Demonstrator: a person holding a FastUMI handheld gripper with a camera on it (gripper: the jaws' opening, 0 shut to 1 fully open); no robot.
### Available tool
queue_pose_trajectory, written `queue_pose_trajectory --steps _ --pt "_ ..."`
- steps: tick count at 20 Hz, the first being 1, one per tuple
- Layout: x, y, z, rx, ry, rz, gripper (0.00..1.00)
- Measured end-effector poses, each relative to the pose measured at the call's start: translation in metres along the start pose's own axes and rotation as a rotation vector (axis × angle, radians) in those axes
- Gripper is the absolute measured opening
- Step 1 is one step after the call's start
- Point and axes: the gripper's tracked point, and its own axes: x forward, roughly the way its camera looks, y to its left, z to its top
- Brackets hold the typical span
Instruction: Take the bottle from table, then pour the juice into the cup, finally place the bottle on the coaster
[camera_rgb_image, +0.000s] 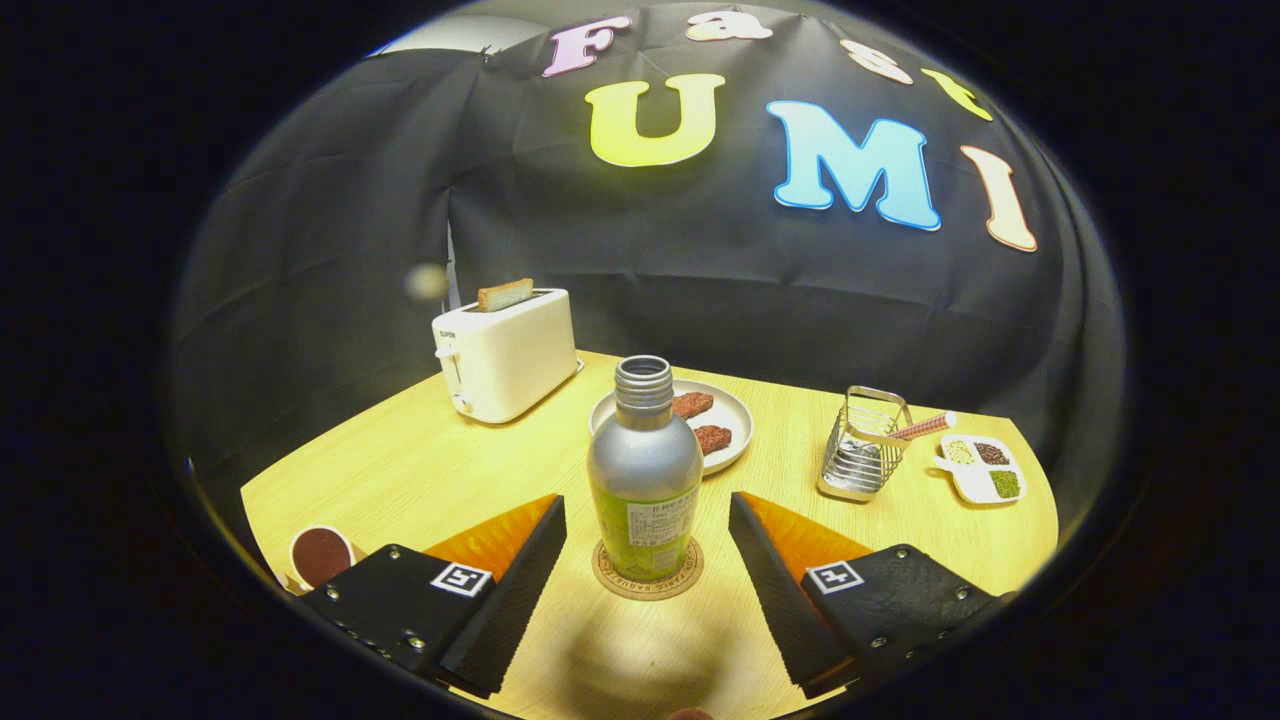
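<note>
Silvery cylindrical bottle (645, 475) stands upright on round cork coaster (647, 570), between the wide-spread hand-held gripper (646, 545) fingers.

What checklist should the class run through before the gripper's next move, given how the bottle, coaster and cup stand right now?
1. Bottle upright on the coaster: ok.
2. Gripper open, both fingers apart from the bottle: ok.
3. Bottle centred on the coaster: ok, rim shows all round its base.
4. Cup filled with dark juice, beside the left finger: ok.
5. Bottle cap off: ok, cap's whereabouts cannot tell.
6. Juice left in the bottle: cannot tell.
</note>
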Motion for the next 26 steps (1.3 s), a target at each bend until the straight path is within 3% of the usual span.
queue_pose_trajectory --steps 7,17,26 --pt "-0.055 0.0 0.026 0.019 -0.077 -0.065 0.99" --pt "-0.17 -0.009 0.074 0.086 -0.277 -0.268 0.99" --pt "-0.241 -0.014 0.065 0.136 -0.367 -0.391 0.99"
